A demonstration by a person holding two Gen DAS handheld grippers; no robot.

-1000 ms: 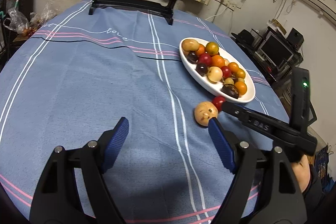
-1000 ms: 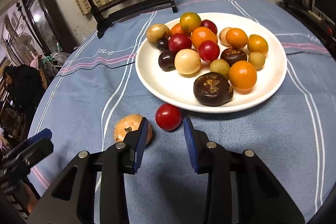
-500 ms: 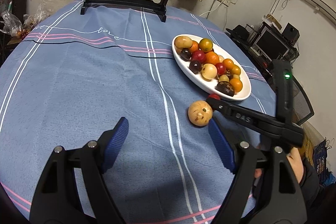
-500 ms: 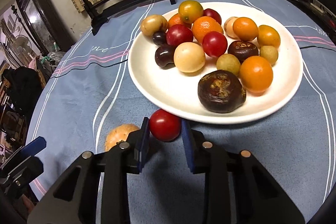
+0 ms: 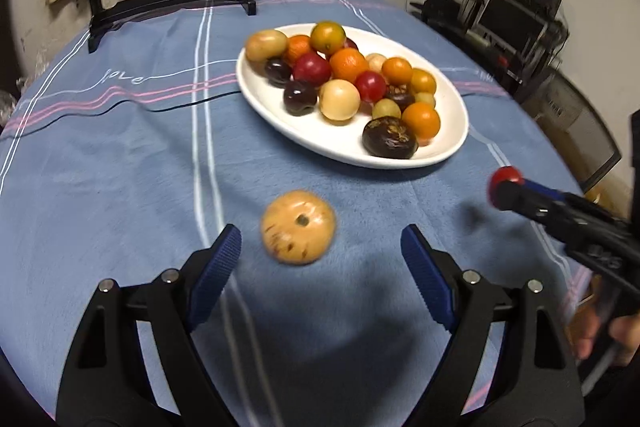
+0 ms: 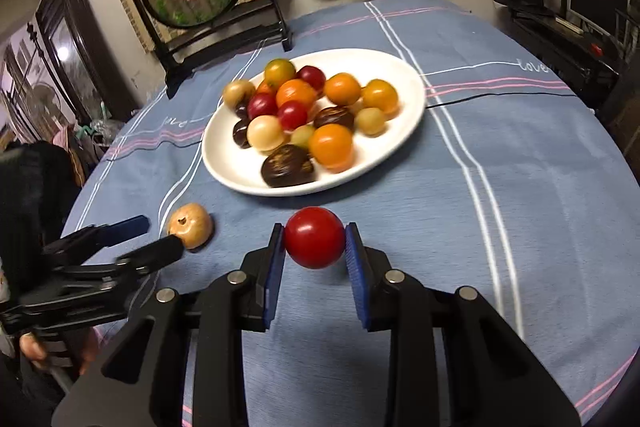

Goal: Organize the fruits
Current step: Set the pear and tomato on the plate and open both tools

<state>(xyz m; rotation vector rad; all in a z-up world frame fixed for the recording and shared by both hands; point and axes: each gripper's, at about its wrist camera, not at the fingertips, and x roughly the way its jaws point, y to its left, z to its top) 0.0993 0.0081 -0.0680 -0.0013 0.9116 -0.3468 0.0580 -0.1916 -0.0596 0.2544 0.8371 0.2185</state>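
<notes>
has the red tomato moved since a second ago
Yes. The red tomato then lay on the tablecloth just below the white plate rim; now the right gripper grips it, lifted and pulled back from the rim.

A bright red fruit [image 6: 314, 237] sits between the blue ribbed pads [image 6: 273, 267] of the black right tongs [image 6: 314, 247]. A tan fruit [image 5: 298, 227] with brown specks lies ahead of the black left tongs [image 5: 320, 255], also blue-padded. Beyond both, a white plate [image 6: 392, 131] carries orange, red, pale yellow and dark purple fruits [image 6: 296, 115]. The tablecloth [image 6: 520, 187] is blue with white, pink and black stripes.
</notes>
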